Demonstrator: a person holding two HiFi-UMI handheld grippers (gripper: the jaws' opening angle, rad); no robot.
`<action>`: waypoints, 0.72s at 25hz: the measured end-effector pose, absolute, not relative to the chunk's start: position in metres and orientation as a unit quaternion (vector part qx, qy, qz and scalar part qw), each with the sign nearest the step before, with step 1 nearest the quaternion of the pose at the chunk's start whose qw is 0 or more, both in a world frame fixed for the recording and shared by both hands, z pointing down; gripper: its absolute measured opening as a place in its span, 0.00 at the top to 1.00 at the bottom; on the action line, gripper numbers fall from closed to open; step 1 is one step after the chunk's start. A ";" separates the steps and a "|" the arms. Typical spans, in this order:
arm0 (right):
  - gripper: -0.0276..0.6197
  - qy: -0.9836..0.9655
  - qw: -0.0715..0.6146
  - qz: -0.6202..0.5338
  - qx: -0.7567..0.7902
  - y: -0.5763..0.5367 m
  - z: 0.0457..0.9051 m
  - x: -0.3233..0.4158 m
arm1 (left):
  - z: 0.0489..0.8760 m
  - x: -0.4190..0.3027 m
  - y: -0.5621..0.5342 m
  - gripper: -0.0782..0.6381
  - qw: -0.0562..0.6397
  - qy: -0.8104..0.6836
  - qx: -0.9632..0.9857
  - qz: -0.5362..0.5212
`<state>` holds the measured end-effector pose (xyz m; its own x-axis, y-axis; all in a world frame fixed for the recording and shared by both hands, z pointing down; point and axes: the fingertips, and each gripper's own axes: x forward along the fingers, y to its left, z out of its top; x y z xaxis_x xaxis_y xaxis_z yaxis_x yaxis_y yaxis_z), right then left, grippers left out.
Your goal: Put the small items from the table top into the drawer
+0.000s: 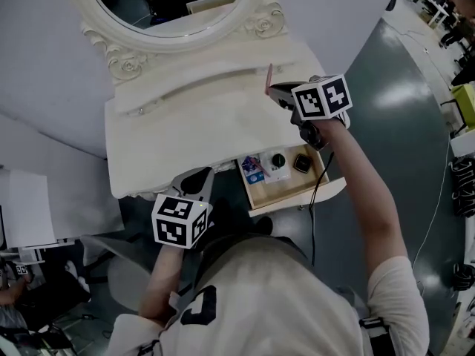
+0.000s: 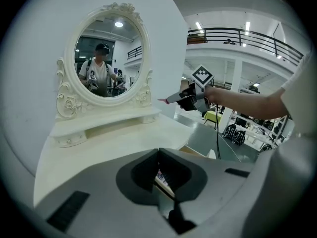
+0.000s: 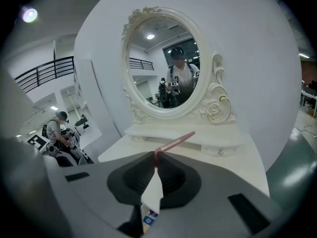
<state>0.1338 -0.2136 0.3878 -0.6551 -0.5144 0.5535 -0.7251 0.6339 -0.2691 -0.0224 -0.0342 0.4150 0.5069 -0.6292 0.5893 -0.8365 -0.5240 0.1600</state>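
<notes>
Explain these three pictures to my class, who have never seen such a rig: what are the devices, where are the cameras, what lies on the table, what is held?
No robot: a person holds a two-jaw gripper in each hand. One picture comes from a head camera looking down; the other two from cameras riding on the grippers. The right gripper is shut on a thin white and pink tube by the white dressing table, whose top looks bare. The left gripper is shut and empty. Small items lie in the open drawer.
</notes>
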 end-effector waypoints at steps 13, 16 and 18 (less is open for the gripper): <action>0.90 -0.891 0.228 0.248 0.305 -0.185 0.406 0.118 | 0.420 -0.027 0.011 0.81 0.238 -0.481 0.809 0.238; 0.90 -0.893 0.224 0.256 0.295 -0.180 0.408 0.112 | 0.420 -0.031 0.010 0.81 0.239 -0.479 0.811 0.236; 0.90 -0.892 0.225 0.257 0.298 -0.179 0.408 0.111 | 0.420 -0.032 0.008 0.81 0.240 -0.474 0.814 0.234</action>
